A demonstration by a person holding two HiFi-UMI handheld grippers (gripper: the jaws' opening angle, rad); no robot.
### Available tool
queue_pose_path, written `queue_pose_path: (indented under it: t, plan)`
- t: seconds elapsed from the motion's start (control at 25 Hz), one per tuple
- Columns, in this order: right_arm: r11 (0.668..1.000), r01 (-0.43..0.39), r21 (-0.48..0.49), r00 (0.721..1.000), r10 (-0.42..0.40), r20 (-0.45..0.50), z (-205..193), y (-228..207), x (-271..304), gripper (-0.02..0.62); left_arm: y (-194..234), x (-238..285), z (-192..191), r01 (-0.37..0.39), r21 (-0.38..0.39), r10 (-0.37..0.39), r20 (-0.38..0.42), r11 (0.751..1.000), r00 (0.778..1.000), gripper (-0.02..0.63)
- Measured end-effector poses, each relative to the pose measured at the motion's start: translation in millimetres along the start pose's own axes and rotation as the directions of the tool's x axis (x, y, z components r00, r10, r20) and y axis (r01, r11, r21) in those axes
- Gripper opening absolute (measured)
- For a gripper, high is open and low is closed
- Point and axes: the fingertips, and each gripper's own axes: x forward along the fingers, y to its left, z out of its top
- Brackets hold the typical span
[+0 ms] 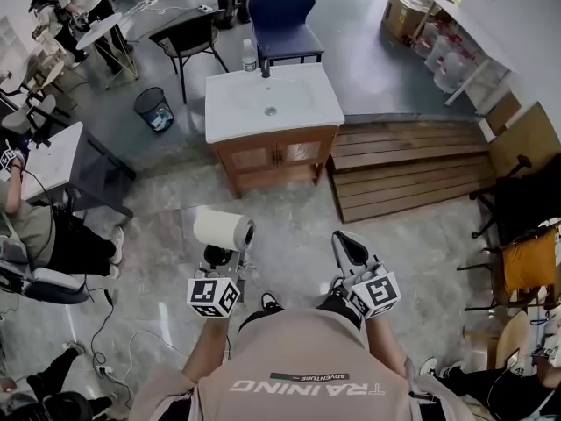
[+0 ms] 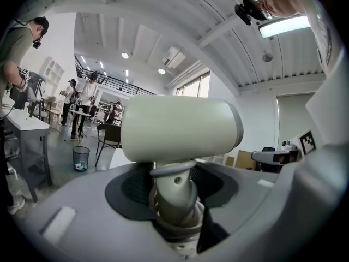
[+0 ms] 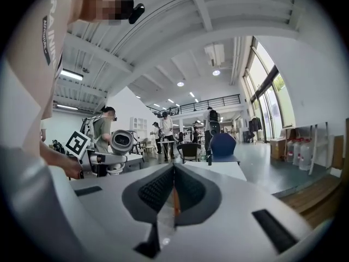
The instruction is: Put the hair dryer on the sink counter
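Observation:
A cream-white hair dryer (image 1: 223,229) stands upright in my left gripper (image 1: 219,266), whose jaws are shut on its handle (image 2: 173,190); its barrel (image 2: 180,129) lies crosswise above the jaws. In the right gripper view the hair dryer (image 3: 121,142) shows at the left, nozzle toward the camera. My right gripper (image 1: 351,254) is shut with nothing between its pads (image 3: 173,192). The white sink counter (image 1: 237,112) on a wooden cabinet stands ahead, about a step away, with a faucet (image 1: 265,67) and a bottle (image 1: 249,56) at its back edge.
A wooden pallet platform (image 1: 412,160) lies right of the cabinet. A blue chair (image 1: 282,16) and a black chair (image 1: 191,39) stand behind the sink. A waste bin (image 1: 154,109) and a white table (image 1: 53,158) with a seated person are at the left.

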Motion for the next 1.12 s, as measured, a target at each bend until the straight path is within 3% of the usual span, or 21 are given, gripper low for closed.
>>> queue_pose_path:
  t: [0.28,0.52,0.68,1.12]
  plan:
    - [0.992,-0.128,-0.004,0.992,0.128,-0.021,-6,-65,-35,0.006,-72,32,-10,-0.082,-0.034,0.082,-0.010,0.996,0.997,0.215]
    - [0.990,-0.143,0.013,0.990,0.143,0.009,-11,-150,-81,0.006,-157,75,-19,-0.085,-0.004,0.085,0.000,0.996,0.996,0.215]
    - [0.985,-0.172,0.035,0.985,0.172,-0.004,-15,-187,-106,0.006,-199,95,-24,-0.110,-0.044,0.110,-0.004,0.993,0.994,0.215]
    - [0.979,-0.179,0.093,0.984,0.179,0.007,-22,-230,-119,0.006,-222,102,-28,-0.161,-0.041,0.158,-0.060,0.986,0.986,0.216]
